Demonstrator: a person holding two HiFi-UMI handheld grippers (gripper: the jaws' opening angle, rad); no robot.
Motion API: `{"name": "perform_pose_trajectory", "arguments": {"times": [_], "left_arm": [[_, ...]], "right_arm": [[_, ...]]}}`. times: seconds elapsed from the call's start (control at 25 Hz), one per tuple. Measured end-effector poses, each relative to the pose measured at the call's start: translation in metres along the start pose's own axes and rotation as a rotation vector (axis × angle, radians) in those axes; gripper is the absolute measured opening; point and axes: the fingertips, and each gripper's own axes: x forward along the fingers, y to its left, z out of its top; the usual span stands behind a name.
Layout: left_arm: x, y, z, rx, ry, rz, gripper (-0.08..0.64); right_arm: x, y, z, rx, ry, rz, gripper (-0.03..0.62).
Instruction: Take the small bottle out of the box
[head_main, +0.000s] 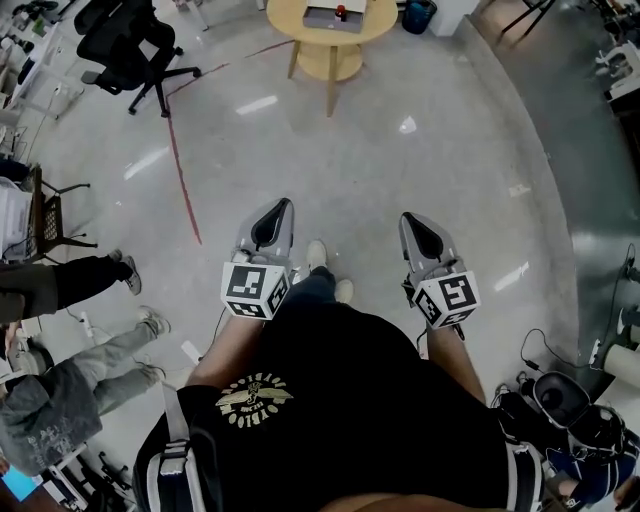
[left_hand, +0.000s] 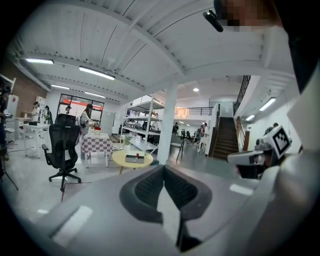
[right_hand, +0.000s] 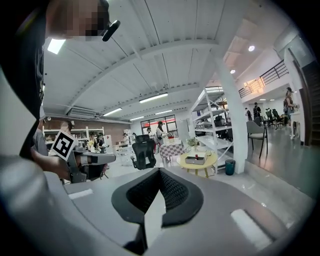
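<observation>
Head view, top centre of the frame: there's your small bottle (head_main: 341, 12), a tiny thing with a red top, its body too small to make out. It stands in the flat grey box (head_main: 322, 18) on the round pale-wood table (head_main: 290, 32), well apart from you across the glossy speckled floor (head_main: 400, 170). Your left gripper (head_main: 284, 203) and right gripper (head_main: 408, 217) sit side by side at mid-frame, tips aimed up the frame toward that table, checker-marked cubes down near your waist.

Left gripper view now: your tongs are pressed together with nothing between them, smooth grey shells around dark ribbed pads (left_hand: 150, 187) that meet in a V. Right gripper view, same story: closed and empty.

Those two views give you the bottle side-on, its red top showing above the box's edge, just above the jaws in each. Only the head view shows the red line (head_main: 182, 165) running down the floor at upper left, beside the black office chair (head_main: 125, 40).
</observation>
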Motion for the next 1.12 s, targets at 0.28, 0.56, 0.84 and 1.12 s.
{"name": "perform_pose_trajectory", "arguments": {"times": [0.28,0.56,0.84,1.12], "left_arm": [[0.045,0.037,0.05,0.002,-0.092,-0.032,0.0],[0.075,0.069,0.067,0.02,-0.132,-0.071,0.0],[0.1,0.087,0.073,0.037,-0.116,-0.125,0.0],[0.115,0.096,0.063,0.054,-0.068,-0.142,0.0]], "right_arm": [[0.048,-0.002,0.046,-0.07,-0.022,-0.012,0.008],[0.084,-0.007,0.062,-0.078,-0.023,-0.049,0.008],[0.109,-0.014,0.076,-0.066,-0.04,-0.086,0.008],[0.114,-0.035,0.065,-0.016,-0.035,-0.125,0.008]]}}
